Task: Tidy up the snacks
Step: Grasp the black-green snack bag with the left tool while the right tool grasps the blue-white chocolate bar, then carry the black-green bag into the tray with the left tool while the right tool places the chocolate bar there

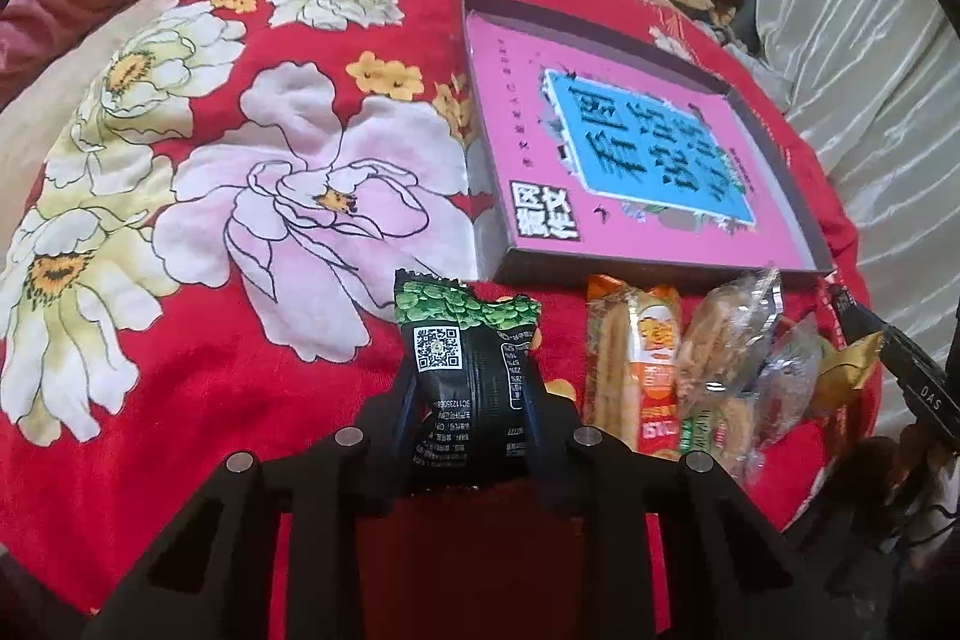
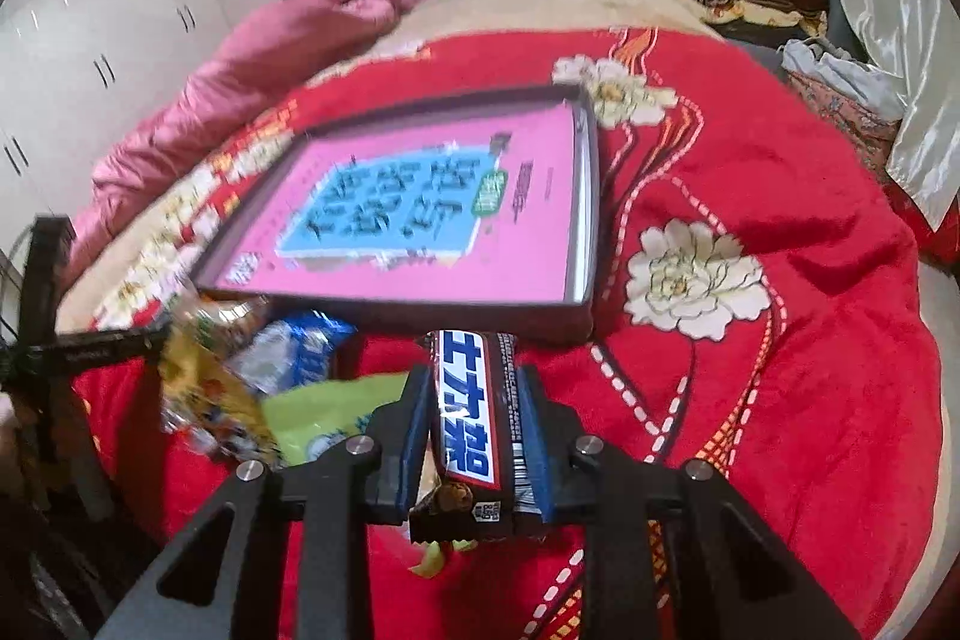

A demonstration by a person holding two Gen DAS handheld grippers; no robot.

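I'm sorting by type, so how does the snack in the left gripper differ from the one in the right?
The green-topped black packet is squat, with a QR code; the chocolate bar is long and narrow, with white characters on blue. Both are dark-wrapped and clamped, by the left gripper and right gripper.

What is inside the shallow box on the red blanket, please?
Inside the box only a pink book with a blue title panel lies flat, with no snacks on it. Whatever lies under the book is hidden.
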